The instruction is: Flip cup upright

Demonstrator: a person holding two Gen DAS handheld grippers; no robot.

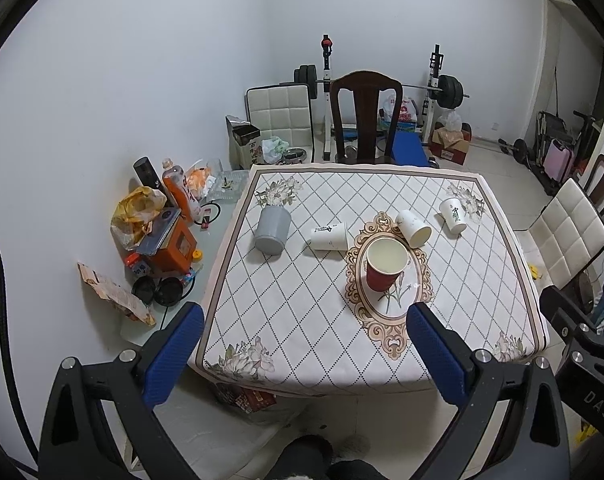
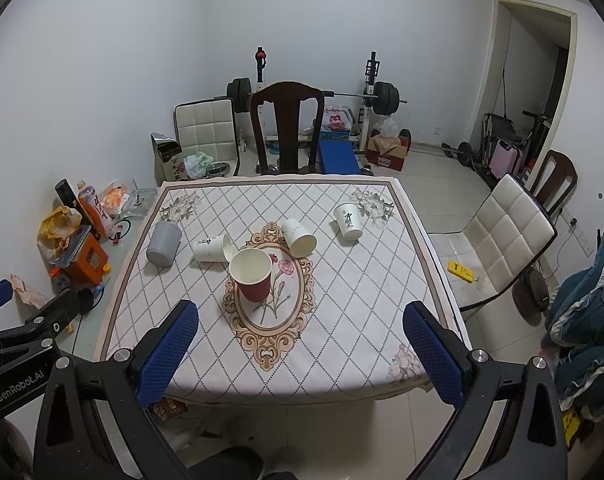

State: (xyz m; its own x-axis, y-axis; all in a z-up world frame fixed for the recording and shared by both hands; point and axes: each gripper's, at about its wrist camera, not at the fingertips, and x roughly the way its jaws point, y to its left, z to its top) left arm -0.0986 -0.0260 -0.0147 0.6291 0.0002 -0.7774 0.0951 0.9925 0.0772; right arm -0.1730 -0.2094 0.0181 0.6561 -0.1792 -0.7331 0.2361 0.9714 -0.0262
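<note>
A red paper cup stands upright on the oval motif in the middle of the table. Three white paper cups lie on their sides behind it: one at the left, one in the middle, one at the right. A grey cup lies tipped at the far left. My left gripper and right gripper are both open and empty, held back above the table's near edge.
The table has a diamond-pattern cloth. Clutter with an orange box sits on the left. A dark wooden chair stands behind the table, a white chair at the right. Weights stand at the back wall.
</note>
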